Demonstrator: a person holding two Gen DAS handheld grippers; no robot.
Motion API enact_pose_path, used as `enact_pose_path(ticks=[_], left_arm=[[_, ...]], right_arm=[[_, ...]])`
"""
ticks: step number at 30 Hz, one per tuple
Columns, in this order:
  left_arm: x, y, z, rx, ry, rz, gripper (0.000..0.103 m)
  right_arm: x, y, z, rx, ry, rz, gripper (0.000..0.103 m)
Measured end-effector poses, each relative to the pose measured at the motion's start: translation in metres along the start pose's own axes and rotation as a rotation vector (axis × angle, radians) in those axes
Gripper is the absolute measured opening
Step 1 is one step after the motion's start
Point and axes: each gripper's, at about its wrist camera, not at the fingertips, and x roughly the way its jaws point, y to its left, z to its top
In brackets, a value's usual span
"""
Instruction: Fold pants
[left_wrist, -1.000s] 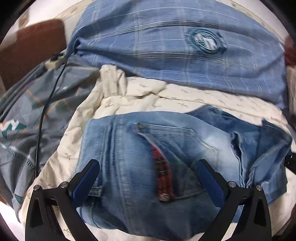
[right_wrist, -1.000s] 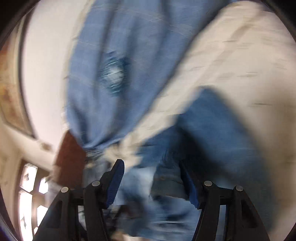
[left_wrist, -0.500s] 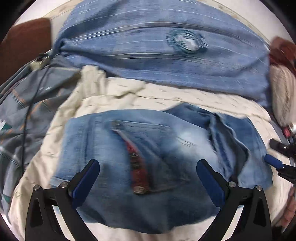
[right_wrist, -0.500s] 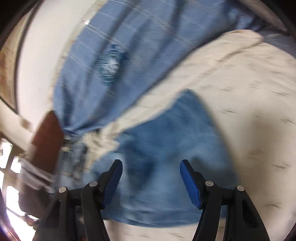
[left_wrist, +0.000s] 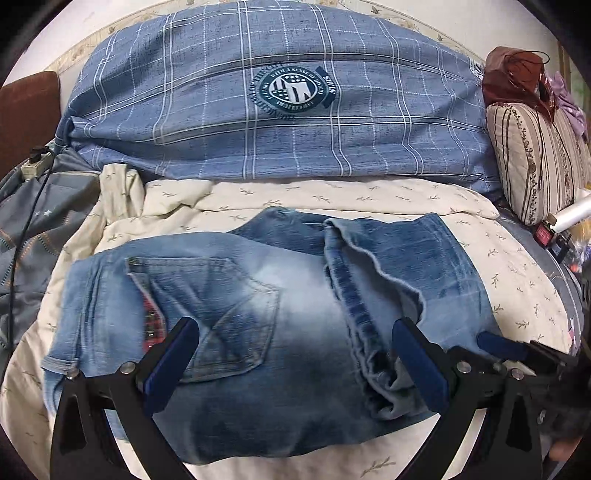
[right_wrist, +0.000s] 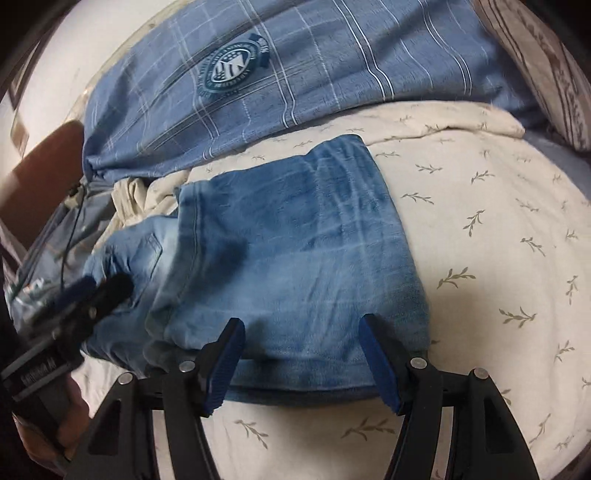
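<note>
Jeans (left_wrist: 280, 332) lay folded on the cream sheet (left_wrist: 369, 199) of the bed, filling the centre of the left wrist frame, back pocket up. Left gripper (left_wrist: 295, 365) hung low over them, fingers spread, pinching nothing. Right gripper (right_wrist: 301, 363), at the bottom of its own frame, also had fingers spread above the jeans' near edge. A blue plaid pillow (left_wrist: 280, 92) lay across the top.
</note>
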Motion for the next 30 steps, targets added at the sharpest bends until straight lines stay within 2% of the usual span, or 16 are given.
enact_pose_path(ticks=[4,7,9,11,13,16,19,23,25,27,30], left_arm=[[0.01,-0.011,-0.002,0.018,-0.014,0.039,0.102],[0.019,-0.023,-0.003,0.058,-0.014,0.069,0.093],[0.027,-0.03,-0.007,0.093,0.015,0.117,0.088],[0.041,-0.03,-0.01,0.1,0.079,0.145,0.079],[0.044,-0.023,-0.011,0.067,0.1,0.119,0.079],[0.044,-0.014,-0.013,0.053,0.148,0.107,0.079],[0.041,-0.013,-0.018,0.088,0.178,0.109,0.076],[0.019,-0.002,-0.018,0.066,0.156,0.061,0.076],[0.008,0.012,-0.014,0.037,0.124,0.067,0.076],[-0.005,0.034,-0.011,-0.016,0.084,0.084,0.076],[-0.021,0.073,-0.01,-0.108,0.03,0.159,0.076]], right_arm=[[-0.008,-0.012,0.001,0.055,-0.01,0.06,0.065],[-0.019,-0.021,0.006,0.099,-0.044,0.12,0.062],[-0.028,-0.021,0.01,0.071,-0.086,0.094,0.059],[-0.031,-0.018,0.014,0.06,-0.115,0.062,0.059],[-0.024,-0.018,0.018,0.075,-0.095,0.052,0.059],[0.001,-0.015,0.017,0.063,0.001,-0.019,0.058],[0.0,-0.002,0.013,-0.02,-0.016,-0.08,0.058],[-0.008,0.001,0.017,0.015,-0.068,-0.025,0.058],[-0.01,0.011,0.021,-0.01,-0.11,-0.03,0.058],[-0.005,0.029,0.026,-0.064,-0.14,-0.062,0.058],[0.012,0.053,0.033,-0.131,-0.142,-0.11,0.059]])
